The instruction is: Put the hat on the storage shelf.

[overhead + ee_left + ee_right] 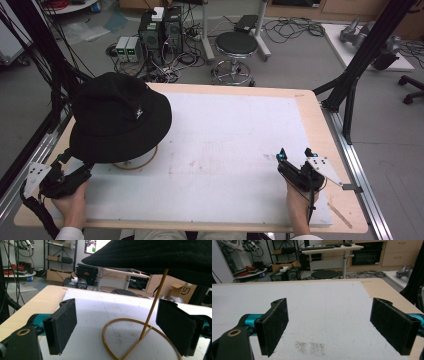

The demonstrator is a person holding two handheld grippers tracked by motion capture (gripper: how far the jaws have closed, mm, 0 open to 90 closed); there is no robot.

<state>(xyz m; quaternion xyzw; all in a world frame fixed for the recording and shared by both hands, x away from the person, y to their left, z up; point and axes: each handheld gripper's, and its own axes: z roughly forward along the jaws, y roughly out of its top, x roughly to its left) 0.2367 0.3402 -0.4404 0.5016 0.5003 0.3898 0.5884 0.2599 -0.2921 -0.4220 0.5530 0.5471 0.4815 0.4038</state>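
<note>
Here the black bucket hat point(117, 117) sits on a thin gold wire stand point(142, 340) at the near-left part of the white mat point(230, 150), well apart from the right side of the table point(307, 107). The stand is a ring base with a slanted rod rising up under the hat's brim.

Left gripper point(75, 176): low at the table's near-left corner, just beside the hat's brim and pointing toward it. In the left gripper view its jaws stand wide apart, holding nothing, with the stand's rod and ring between and beyond them and the brim overhead.

Right gripper point(295, 156): resting on the mat at the near right, jaws also wide and empty, facing bare mat with a few dusty smudges point(310, 347).

Judgement: the work in hand looks like a reach for the hat by the left gripper. To do it well, I would raise the jaws from stand height to brim height, since at the present level they line up with the rod rather than the fabric. Closing on the rod would risk tipping the light stand. The brim is soft and thick, so a bite well onto its edge, pads flat above and below, should hold better than a pinch at the very rim. Lift straight up to clear the rod's top before moving sideways. The right gripper could steady the ring base if the stand starts to drag.
</note>
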